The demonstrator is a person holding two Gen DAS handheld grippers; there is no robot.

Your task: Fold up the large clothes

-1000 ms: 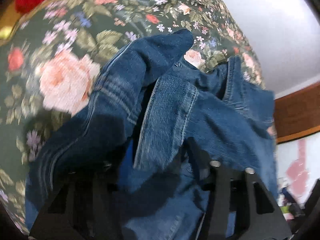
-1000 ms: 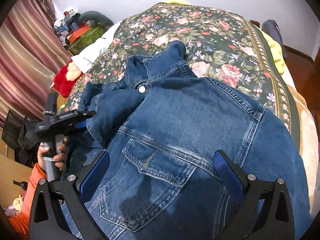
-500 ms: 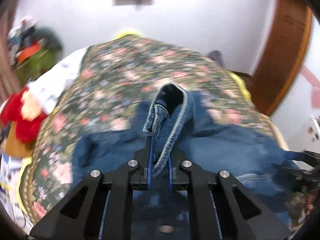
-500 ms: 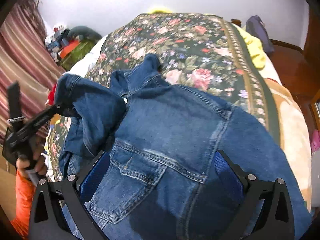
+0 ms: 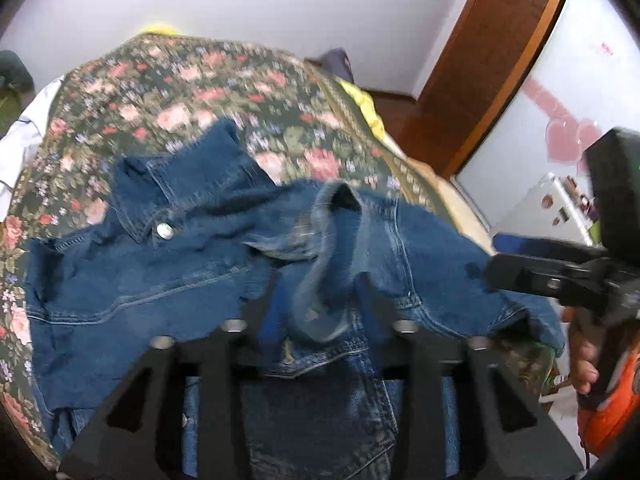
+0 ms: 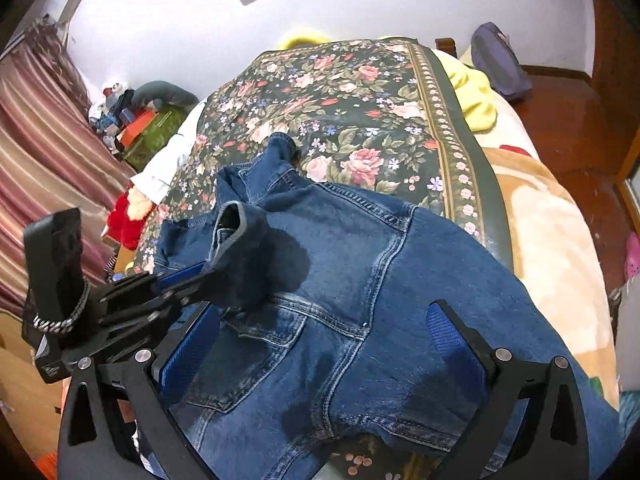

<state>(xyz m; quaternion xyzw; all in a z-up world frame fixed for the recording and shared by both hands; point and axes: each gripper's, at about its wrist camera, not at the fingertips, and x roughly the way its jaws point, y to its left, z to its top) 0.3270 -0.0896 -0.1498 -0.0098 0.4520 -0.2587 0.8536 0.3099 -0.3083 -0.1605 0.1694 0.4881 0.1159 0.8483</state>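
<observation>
Lifted rightward since earlier, the sleeve cuff [image 5: 320, 264] of the blue denim jacket [image 6: 360, 280] lies between the opening left claw [image 5: 320, 296], while the right claw [image 6: 320, 336] gapes empty over the jacket's near hem.

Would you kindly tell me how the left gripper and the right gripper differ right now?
The left gripper has the sleeve cuff between its opening jaws; the right gripper has nothing between its jaws, only flat denim jacket beneath. The left gripper's jaws stand narrower than the right gripper's. Both are black with blue pads, above the jacket.
</observation>
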